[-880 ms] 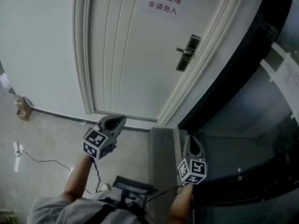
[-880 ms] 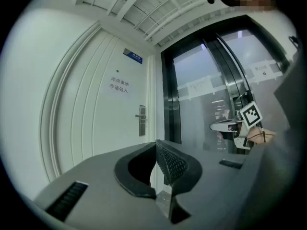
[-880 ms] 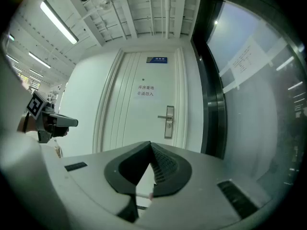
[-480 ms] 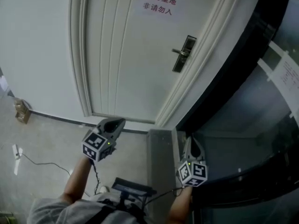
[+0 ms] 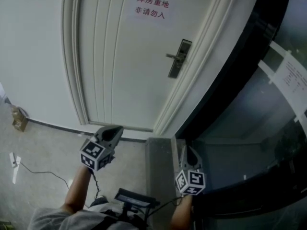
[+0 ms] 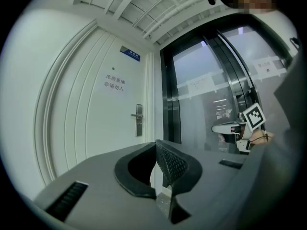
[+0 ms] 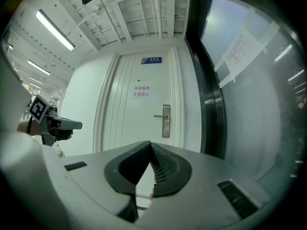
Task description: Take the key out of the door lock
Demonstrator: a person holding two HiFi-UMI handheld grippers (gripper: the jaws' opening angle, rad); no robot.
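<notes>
The white door point(image 5: 129, 56) stands shut ahead of me, with a dark metal lock plate and lever handle point(image 5: 176, 57) near its right edge. The plate also shows in the left gripper view point(image 6: 138, 120) and in the right gripper view point(image 7: 166, 120). A key is too small to make out at this distance. My left gripper point(image 5: 114, 131) is held low before the door's bottom edge, jaws shut and empty point(image 6: 156, 143). Further right, my right gripper point(image 5: 187, 150) points up toward the door frame, also shut with nothing in it point(image 7: 150, 143). Both are well short of the lock.
A paper sign with red characters point(image 5: 151, 7) hangs on the door. A dark-framed glass wall point(image 5: 249, 80) with posted papers point(image 5: 292, 75) runs along the right. On the floor at the left lie a cable point(image 5: 43, 169) and a small box point(image 5: 19, 119).
The door and lock have slid left and slightly down in the head view. Both grippers sit a little lower and further left, still shut and empty.
</notes>
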